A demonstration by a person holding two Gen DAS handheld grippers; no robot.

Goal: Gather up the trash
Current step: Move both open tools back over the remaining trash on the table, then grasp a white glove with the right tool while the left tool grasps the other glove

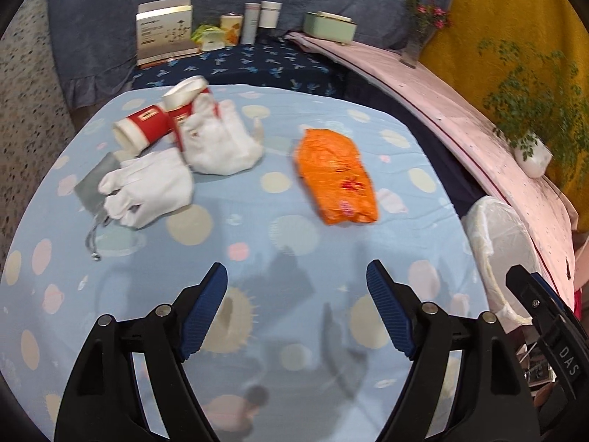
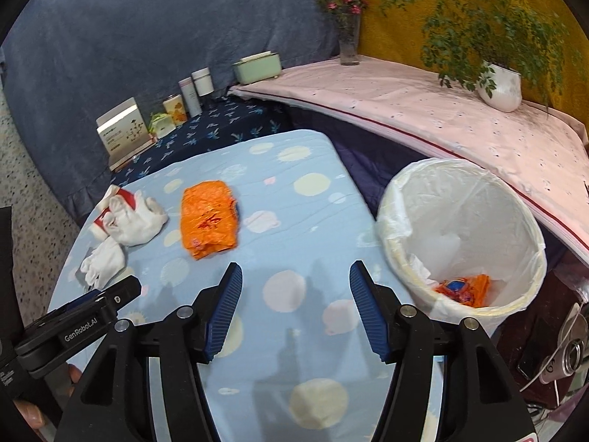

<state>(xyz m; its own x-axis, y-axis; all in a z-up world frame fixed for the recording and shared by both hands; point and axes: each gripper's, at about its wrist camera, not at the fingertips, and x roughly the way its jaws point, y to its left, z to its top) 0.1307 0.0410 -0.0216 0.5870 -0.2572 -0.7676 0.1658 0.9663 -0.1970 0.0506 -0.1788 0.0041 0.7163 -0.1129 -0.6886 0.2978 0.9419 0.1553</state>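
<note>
An orange plastic wrapper (image 1: 337, 176) lies on the light blue dotted tablecloth (image 1: 257, 243), ahead of my open, empty left gripper (image 1: 296, 276). It also shows in the right wrist view (image 2: 208, 219), ahead and left of my open, empty right gripper (image 2: 295, 276). Red and white paper cups (image 1: 154, 123) lie tipped over at the far left, among white gloves (image 1: 147, 184). A white-lined trash bin (image 2: 460, 235) stands off the table's right edge, holding an orange wrapper (image 2: 465, 289) and crumpled paper. The bin's rim shows in the left wrist view (image 1: 497, 254).
A grey pouch (image 1: 94, 180) with a cord lies under the near glove. Boxes and tins (image 1: 163, 31) stand on the dark blue cloth at the back. A pink shelf (image 2: 423, 110) holds a vase (image 2: 349, 42) and a potted plant (image 2: 500, 86).
</note>
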